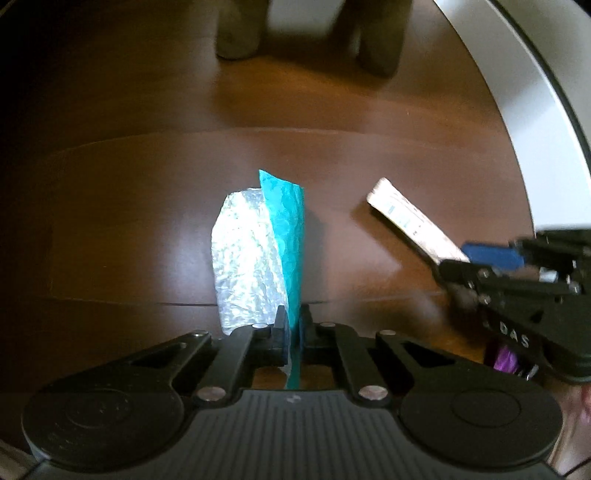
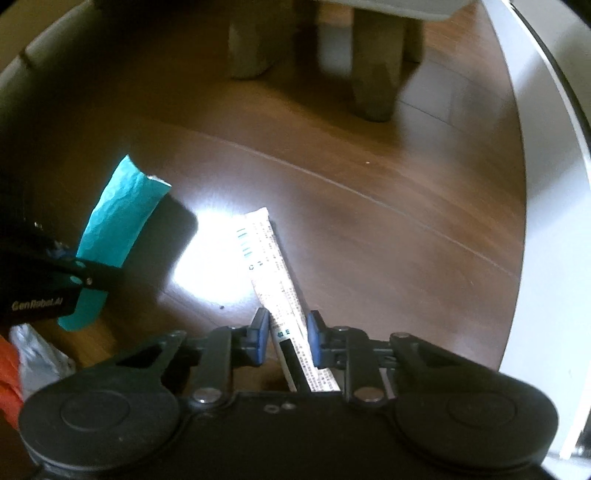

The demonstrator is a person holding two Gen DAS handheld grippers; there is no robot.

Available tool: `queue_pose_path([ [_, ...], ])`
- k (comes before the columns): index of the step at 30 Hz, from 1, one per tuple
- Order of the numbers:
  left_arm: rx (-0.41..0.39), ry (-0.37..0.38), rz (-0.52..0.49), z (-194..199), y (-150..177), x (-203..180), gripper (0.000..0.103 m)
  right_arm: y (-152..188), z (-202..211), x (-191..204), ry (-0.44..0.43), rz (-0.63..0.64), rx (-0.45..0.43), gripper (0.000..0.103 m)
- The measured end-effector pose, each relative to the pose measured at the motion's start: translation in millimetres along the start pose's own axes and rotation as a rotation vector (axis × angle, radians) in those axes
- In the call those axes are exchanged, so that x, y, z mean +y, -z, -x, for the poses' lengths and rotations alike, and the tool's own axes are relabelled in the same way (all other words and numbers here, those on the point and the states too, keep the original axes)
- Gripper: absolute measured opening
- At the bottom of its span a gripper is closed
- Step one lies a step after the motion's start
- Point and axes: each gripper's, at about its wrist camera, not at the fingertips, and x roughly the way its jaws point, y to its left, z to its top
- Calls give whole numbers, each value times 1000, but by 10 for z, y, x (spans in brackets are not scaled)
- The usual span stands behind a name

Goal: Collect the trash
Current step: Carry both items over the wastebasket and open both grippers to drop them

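The crinkled teal-and-silver foil wrapper (image 1: 258,251) hangs above the dark brown wooden floor (image 1: 129,221) — the long white printed paper packet (image 1: 413,221) to its right, two grey furniture legs (image 1: 240,29) beyond.

Glossy wood floor (image 1: 147,206), crinkled foil wrapper (image 1: 243,258)

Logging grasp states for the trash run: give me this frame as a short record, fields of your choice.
surface: dark wooden floor
left gripper: shut on teal and silver wrapper
right gripper: blue pads either side of the white printed packet; contact not clear
wrapper pose: sticks out forward from the left gripper, foil side left, teal side right
packet pose: long, runs forward out of the right gripper
background: two blurred furniture legs; white curved edge at right
other: orange and grey items at lower left of right wrist view, unidentifiable
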Motion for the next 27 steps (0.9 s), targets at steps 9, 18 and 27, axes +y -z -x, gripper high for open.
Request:
queue_pose_path([
  [9,-83,53,84,607,-128,164,4,-277,656,27,-33,-94,-141,20],
  [18,-232,125,101,1526,-177,161,4,-468,1621,58,-50,-170,-302,20],
  [27,-406,199,66,2543,-331,5,4,-470,2704,214,-63,-204,-548,20],
])
